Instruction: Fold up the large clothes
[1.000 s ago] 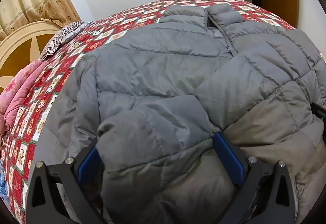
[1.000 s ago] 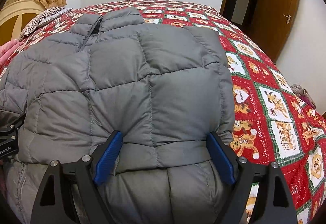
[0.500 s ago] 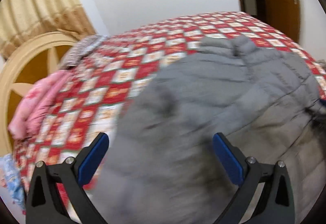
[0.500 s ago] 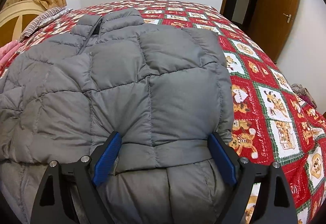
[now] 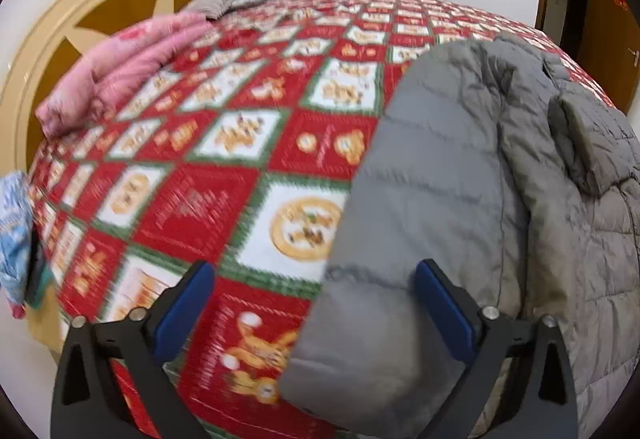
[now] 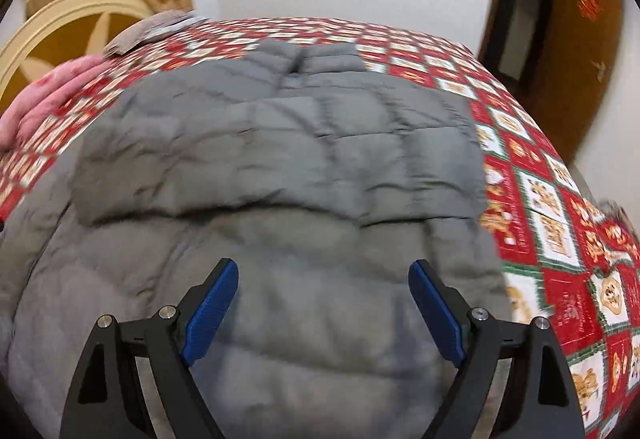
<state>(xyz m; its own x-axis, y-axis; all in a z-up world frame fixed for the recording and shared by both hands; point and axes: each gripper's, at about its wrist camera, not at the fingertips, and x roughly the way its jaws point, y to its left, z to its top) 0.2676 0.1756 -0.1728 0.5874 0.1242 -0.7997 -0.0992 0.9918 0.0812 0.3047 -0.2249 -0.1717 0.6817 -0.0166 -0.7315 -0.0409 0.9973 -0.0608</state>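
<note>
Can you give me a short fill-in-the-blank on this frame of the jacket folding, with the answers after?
1. The puffer jacket on the bed is ____ in colour.
2. The quilt under it is patterned in white, green and ____ squares.
3. The pads of the right claw are ____ in colour.
4. In the left wrist view, the folded bedding by the headboard is ____.

Answers: grey; red; blue; pink

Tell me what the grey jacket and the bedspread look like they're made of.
Grey jacket: probably thin matte nylon or polyester shell over down-like fill, judging by puffy stitched quilting. Bedspread: likely printed cotton or polyester, matte, in red, white and green squares.
</note>
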